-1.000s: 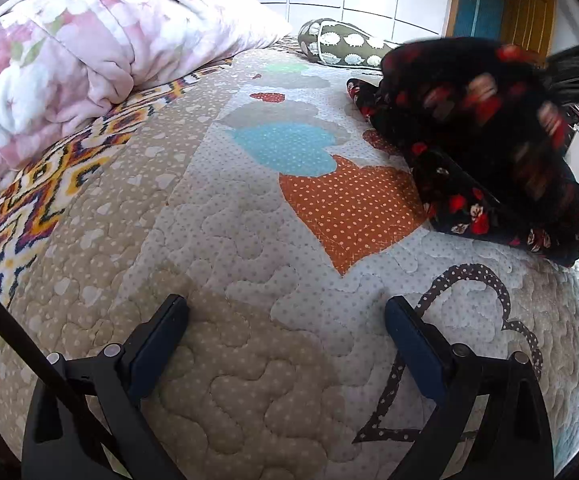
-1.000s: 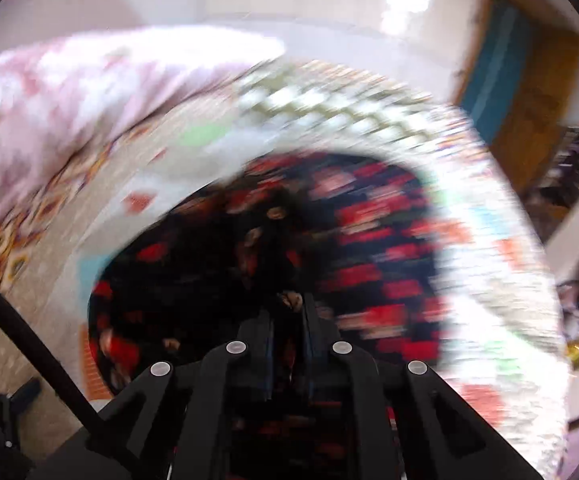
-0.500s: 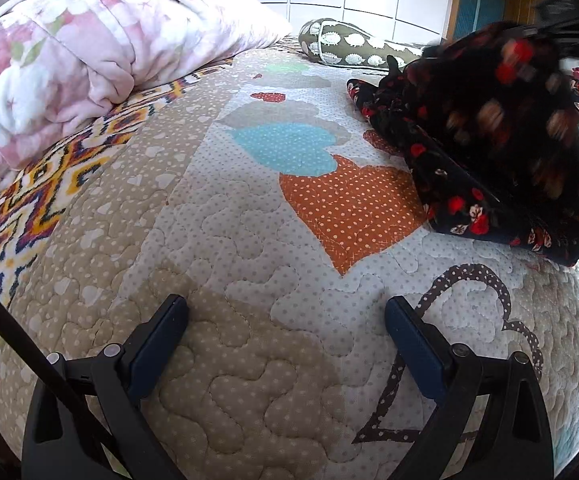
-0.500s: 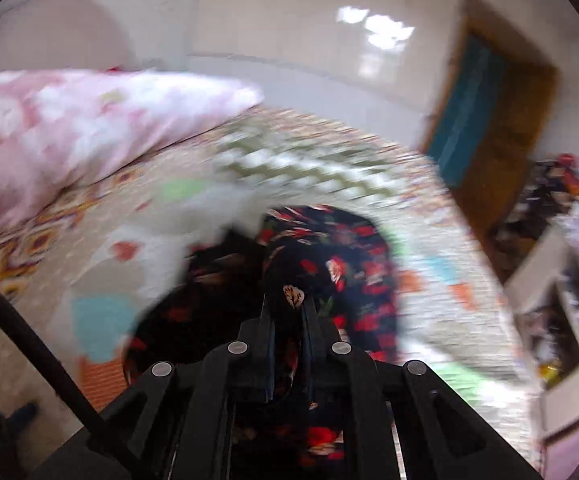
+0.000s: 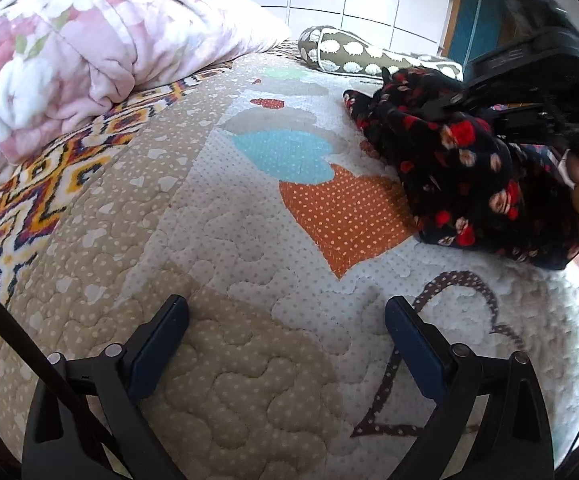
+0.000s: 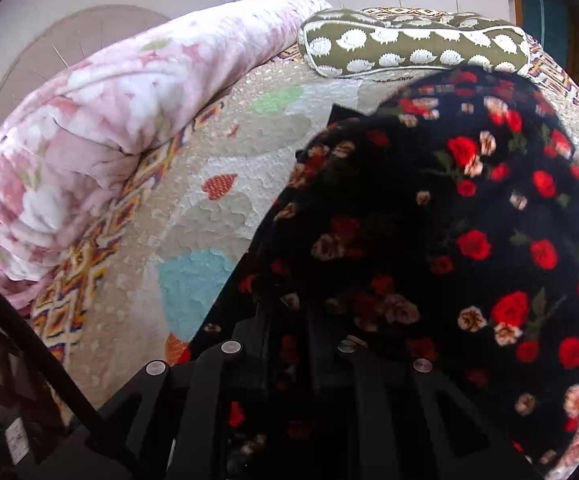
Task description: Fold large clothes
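A black garment with red and cream flowers (image 5: 461, 168) lies bunched at the right of the quilted bedspread (image 5: 225, 240). My left gripper (image 5: 287, 320) is open and empty, low over the quilt, well short of the garment. My right gripper (image 6: 301, 320) is shut on the garment (image 6: 449, 220); the cloth drapes over its fingers and hides the tips. In the left wrist view the right gripper body (image 5: 529, 92) and the hand holding it sit on top of the garment.
A rolled pink floral duvet (image 5: 69, 60) lies along the left of the bed, also seen in the right wrist view (image 6: 109, 140). An olive bolster with white hedgehogs (image 6: 413, 46) lies at the far end. White cupboards and a wooden door stand behind.
My right gripper lifted the garment up, then came back down with it onto the pile. The left gripper has not moved.
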Demonstrator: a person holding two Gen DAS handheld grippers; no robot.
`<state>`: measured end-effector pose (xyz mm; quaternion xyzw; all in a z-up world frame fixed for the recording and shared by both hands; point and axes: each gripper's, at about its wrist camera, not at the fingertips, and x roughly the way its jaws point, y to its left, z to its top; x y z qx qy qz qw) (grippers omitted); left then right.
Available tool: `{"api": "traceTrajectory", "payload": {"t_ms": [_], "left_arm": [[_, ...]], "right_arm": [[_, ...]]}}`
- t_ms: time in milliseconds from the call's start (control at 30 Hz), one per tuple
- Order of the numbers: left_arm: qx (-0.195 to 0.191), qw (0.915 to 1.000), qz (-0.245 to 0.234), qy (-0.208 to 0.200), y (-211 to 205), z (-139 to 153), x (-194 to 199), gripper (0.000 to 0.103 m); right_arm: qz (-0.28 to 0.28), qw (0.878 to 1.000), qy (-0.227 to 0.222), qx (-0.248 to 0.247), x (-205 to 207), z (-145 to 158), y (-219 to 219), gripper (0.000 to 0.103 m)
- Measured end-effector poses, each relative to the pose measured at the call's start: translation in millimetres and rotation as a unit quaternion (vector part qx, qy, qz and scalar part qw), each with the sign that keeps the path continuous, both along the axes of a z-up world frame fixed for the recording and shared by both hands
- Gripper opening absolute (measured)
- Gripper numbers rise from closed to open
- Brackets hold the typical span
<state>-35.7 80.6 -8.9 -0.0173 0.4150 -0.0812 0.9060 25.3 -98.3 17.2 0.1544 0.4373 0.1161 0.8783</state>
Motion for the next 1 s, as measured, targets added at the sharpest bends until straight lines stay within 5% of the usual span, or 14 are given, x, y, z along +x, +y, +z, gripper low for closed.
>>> {"api": "traceTrajectory", "payload": {"t_ms": [67,200,367,533,667,833,1000], "left_arm": [[-0.011,0.9999,0.012,-0.003,8.4,11.4,-2.8,0.098],[-0.022,0.9990,0.028,-0.027,19.9,38.7,-8.9,0.098],[-0.040,0.9983,0.039,-0.015,16.6,45.0,-6.4,0.098],[0.003,0.9993,0.032,0.019,-4.0,15.4,-0.5,0.098],[0.053,0.9980,0.029,0.020,-15.9,-7.6,0.3,0.100],[0.051,0.9980,0.036,0.009,-15.3,-9.7,-1.7,0.102],[0.051,0.9981,0.033,0.008,-15.2,-10.0,-1.8,0.103]], "right_arm": [[-0.003,0.999,-0.035,0.037,-17.8,20.7,-17.6,0.035],[-0.010,0.995,-0.085,0.048,-57.0,49.5,-54.9,0.035],[-0.035,0.997,-0.072,0.017,-85.8,28.7,-82.0,0.026],[-0.041,0.999,-0.001,-0.028,-85.4,-28.1,-84.8,0.025],[-0.044,0.997,-0.056,-0.010,-93.5,-0.8,-81.2,0.025],[-0.043,0.995,-0.088,0.002,-49.0,32.8,-52.8,0.025],[0.019,0.998,0.007,0.062,14.6,-5.2,-1.9,0.030]]}}
